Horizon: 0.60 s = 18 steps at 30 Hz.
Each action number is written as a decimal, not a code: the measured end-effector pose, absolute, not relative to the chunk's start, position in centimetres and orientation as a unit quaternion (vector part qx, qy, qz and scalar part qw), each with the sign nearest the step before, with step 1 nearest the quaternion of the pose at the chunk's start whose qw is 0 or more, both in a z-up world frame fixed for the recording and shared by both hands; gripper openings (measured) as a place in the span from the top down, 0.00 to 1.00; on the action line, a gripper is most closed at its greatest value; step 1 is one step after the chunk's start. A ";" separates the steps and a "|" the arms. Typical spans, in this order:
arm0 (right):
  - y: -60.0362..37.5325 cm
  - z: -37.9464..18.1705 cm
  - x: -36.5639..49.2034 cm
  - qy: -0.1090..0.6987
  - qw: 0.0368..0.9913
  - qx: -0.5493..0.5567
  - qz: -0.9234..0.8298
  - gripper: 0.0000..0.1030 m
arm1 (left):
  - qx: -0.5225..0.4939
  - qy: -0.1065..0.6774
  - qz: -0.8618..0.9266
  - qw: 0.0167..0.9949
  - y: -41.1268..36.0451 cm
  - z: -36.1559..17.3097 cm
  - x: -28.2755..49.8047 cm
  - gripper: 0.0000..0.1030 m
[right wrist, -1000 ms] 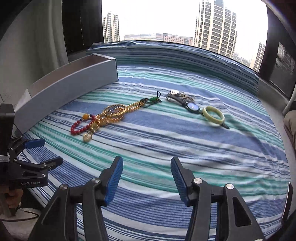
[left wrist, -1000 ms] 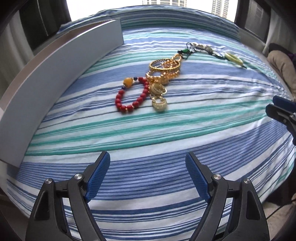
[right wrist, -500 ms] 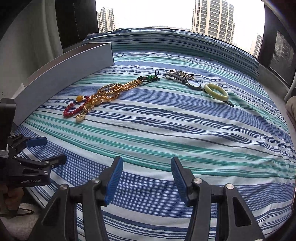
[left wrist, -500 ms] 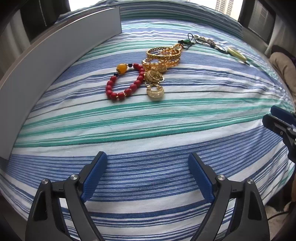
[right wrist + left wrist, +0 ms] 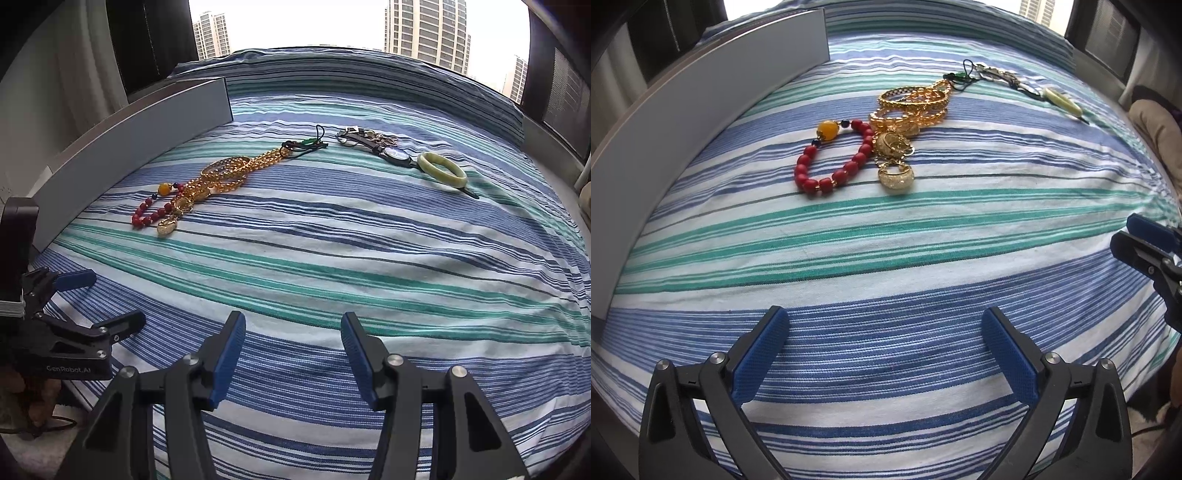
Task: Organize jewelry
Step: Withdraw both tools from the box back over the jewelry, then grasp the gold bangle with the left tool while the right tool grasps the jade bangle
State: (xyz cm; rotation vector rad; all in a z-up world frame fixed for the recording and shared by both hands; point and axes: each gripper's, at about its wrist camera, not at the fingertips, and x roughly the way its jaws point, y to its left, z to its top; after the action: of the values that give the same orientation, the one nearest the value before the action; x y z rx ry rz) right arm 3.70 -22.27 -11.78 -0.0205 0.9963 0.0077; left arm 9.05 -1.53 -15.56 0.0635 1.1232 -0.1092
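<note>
Jewelry lies on a striped cloth. A red bead bracelet (image 5: 833,157) with an amber bead sits beside gold rings (image 5: 895,175) and gold bangles and chains (image 5: 912,103). Farther right lie a green pendant (image 5: 308,142), a watch (image 5: 393,153) and a pale green jade bangle (image 5: 441,171). My left gripper (image 5: 884,350) is open and empty, low over the cloth, short of the red bracelet. My right gripper (image 5: 293,350) is open and empty near the cloth's front edge. The left gripper also shows in the right wrist view (image 5: 99,299).
A long grey open box (image 5: 701,107) stands along the left side of the cloth, also in the right wrist view (image 5: 140,140). The right gripper's tip (image 5: 1145,240) shows at the right edge. Window ledge and dark frames lie behind.
My left gripper has moved forward and lower toward the red bracelet and rings, which look larger. The right gripper has dropped slightly and drawn a little closer to the cloth.
</note>
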 end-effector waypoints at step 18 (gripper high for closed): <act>-24.9 -10.7 2.8 0.462 0.886 0.033 -0.007 0.47 | 0.047 0.591 -0.227 0.773 -5.8 -11.2 27.2 0.01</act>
State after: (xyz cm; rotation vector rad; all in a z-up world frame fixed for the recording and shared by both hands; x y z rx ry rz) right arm 2.81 -24.90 -10.71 0.0686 0.9603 -0.0138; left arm 27.17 -5.82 -11.22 0.1025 1.2809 -0.4909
